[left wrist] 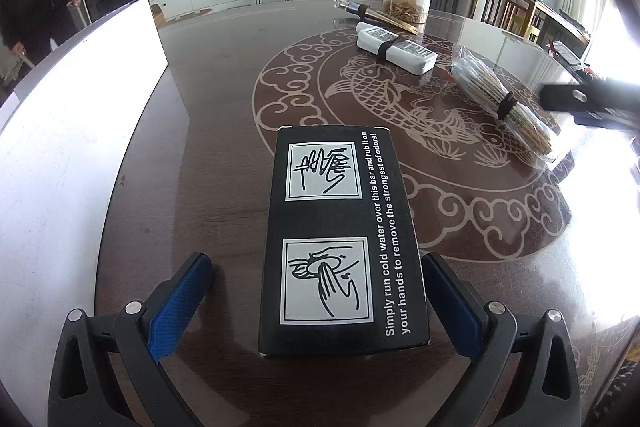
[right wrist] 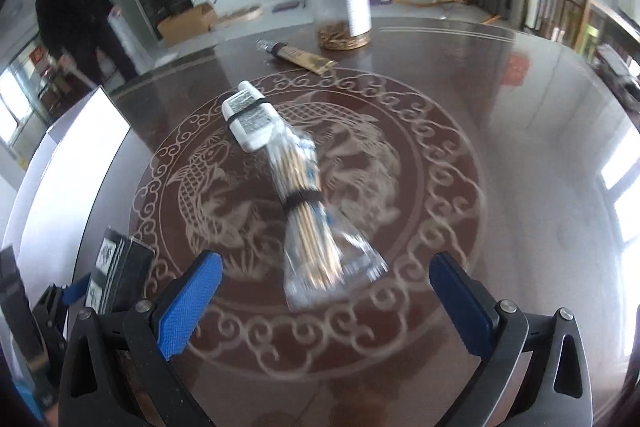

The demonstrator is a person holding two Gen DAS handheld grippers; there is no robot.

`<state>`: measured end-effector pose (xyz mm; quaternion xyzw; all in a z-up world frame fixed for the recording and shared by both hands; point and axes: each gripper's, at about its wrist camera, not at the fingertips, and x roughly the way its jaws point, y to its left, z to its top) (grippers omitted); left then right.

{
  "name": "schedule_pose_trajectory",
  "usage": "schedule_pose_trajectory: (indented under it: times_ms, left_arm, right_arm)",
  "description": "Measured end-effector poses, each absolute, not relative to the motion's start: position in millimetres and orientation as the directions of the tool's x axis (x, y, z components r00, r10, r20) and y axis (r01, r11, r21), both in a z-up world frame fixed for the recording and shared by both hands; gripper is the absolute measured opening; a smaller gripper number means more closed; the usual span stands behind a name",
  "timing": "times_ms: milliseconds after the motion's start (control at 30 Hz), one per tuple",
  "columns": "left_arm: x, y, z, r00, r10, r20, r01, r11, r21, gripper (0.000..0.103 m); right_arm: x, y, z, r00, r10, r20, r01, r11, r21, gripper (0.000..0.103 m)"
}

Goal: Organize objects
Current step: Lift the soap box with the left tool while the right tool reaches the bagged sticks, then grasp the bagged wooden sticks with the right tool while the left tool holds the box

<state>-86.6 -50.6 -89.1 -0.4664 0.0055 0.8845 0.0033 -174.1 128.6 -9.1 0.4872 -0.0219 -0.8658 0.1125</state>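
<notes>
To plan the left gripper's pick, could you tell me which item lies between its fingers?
The black box, alone between the open left gripper.

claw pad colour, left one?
Blue, textured pads on a black frame; left wrist view shows it best.

Right wrist view is smearing with motion: the bagged skewer bundle (right wrist: 308, 223) is blurring at its near end, so the bag's edges can't be traced. The black box (right wrist: 120, 267) is getting cut off behind the right hand-held gripper's finger (right wrist: 188, 303), print unreadable. The person (right wrist: 76, 15) in the background is blurring too, face unclear. In the left wrist view the right hand-held gripper (left wrist: 592, 101) is running out of frame, jaws not visible. Labels on the white banded pack (left wrist: 396, 51) are too small to read. The white board (left wrist: 72, 131) is getting clipped by the lens edge.
</notes>
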Motion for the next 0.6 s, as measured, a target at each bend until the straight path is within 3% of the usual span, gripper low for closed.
schedule_pose_trajectory:
  times_ms: [100,267,333,400,600]
  left_arm:
    - [-87,-51,-89,-0.565,0.001,-0.825,-0.011,-1.000,0.006,0.103]
    - [-85,-52,-89,-0.566,0.003,-0.825,-0.011,-1.000,0.005,0.103]
    - [-84,-52,-88,-0.566,0.004,-0.825,-0.011,-1.000,0.004,0.103]
    - [-83,-52,-88,-0.565,0.007,-0.825,-0.014,-1.000,0.001,0.103]
    - [-78,-52,-87,-0.525,0.042,-0.850,-0.083,-0.997,0.002,0.103]
  right_arm:
    - [-210,101,-21,-0.455,-0.190,-0.870,0.216,-0.971,0.099,0.100]
    - [-228,79,-44,-0.418,-0.157,-0.895,0.255,-0.966,0.050,0.085]
    - [-222,80,-49,-0.415,-0.137,-0.900,0.261,-0.965,0.026,0.050]
    - [-211,85,-48,-0.419,-0.139,-0.897,0.262,-0.965,0.027,0.036]
    - [-130,93,-45,-0.387,-0.177,-0.905,0.258,-0.963,0.078,0.036]
